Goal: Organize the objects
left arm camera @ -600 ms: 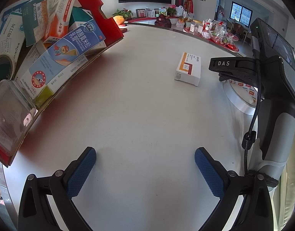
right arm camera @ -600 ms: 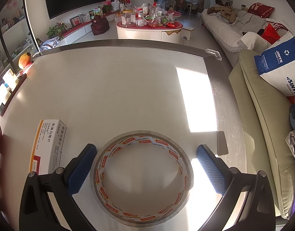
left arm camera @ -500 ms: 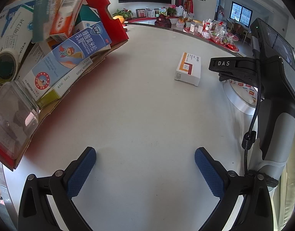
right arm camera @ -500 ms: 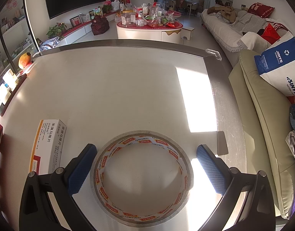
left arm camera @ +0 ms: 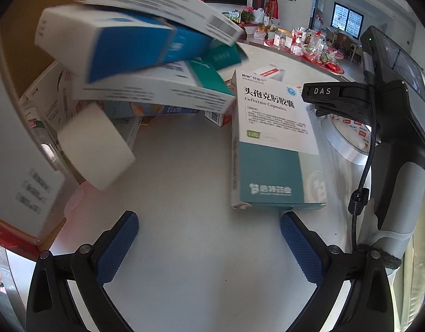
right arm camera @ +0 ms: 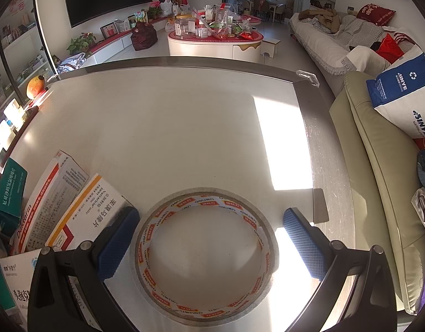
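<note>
1. Left wrist view, far left of the left gripper point(left arm camera: 209, 244): a cardboard box point(left arm camera: 17, 55) with a red edge is tipped over the white table point(left arm camera: 184, 193), and blurred medicine cartons hang out of its mouth, among them a blue and white carton point(left arm camera: 123, 47) and a long white carton point(left arm camera: 157, 0) above it.
2. Ahead and left of the left finger, a white roll point(left arm camera: 94, 146) hangs blurred just above the table.
3. The left gripper's jaws stand wide apart with only bare table between the blue pads.
4. Just ahead of its right finger lies a teal and white Cefixime Capsules box point(left arm camera: 270, 144), flat on the table, its near end close to the pad but apart from it.
5. Right of that box, the right gripper's body shows, over a tape roll point(left arm camera: 348, 144).
6. Right wrist view: left of the right gripper point(right arm camera: 209, 242), several medicine boxes lie side by side, including a Daktarin box point(right arm camera: 50, 196) and an orange-edged box point(right arm camera: 85, 215) by the left finger.
7. The right gripper's jaws are wide open; the tape roll lies flat between them, the pads not pressing it.
</note>
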Available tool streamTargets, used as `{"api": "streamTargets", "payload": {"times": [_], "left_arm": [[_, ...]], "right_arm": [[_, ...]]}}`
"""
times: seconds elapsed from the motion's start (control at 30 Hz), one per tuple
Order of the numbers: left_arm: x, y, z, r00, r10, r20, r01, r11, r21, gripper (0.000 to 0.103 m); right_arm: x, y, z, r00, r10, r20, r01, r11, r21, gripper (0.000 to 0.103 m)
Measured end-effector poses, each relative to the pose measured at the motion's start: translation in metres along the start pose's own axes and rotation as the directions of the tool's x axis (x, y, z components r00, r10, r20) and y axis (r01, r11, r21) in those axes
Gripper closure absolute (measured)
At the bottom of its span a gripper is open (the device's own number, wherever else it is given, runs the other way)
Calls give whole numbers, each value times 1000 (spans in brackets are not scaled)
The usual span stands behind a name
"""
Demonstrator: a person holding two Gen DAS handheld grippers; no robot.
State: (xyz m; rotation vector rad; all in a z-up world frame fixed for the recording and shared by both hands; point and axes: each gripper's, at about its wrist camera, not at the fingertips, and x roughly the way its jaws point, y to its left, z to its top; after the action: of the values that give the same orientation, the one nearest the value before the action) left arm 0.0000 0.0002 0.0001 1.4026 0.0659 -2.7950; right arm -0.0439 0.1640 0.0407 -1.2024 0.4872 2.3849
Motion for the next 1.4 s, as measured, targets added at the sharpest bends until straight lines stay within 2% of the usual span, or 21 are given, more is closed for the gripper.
{"api": "streamTargets", "payload": {"times": [1.4], "left_arm": [[0,0,3,1000,8,0,-8,1000,-24,0]], "right_arm": [[1,-2,1,1000,0,2,0,1000,-4,0]]}}
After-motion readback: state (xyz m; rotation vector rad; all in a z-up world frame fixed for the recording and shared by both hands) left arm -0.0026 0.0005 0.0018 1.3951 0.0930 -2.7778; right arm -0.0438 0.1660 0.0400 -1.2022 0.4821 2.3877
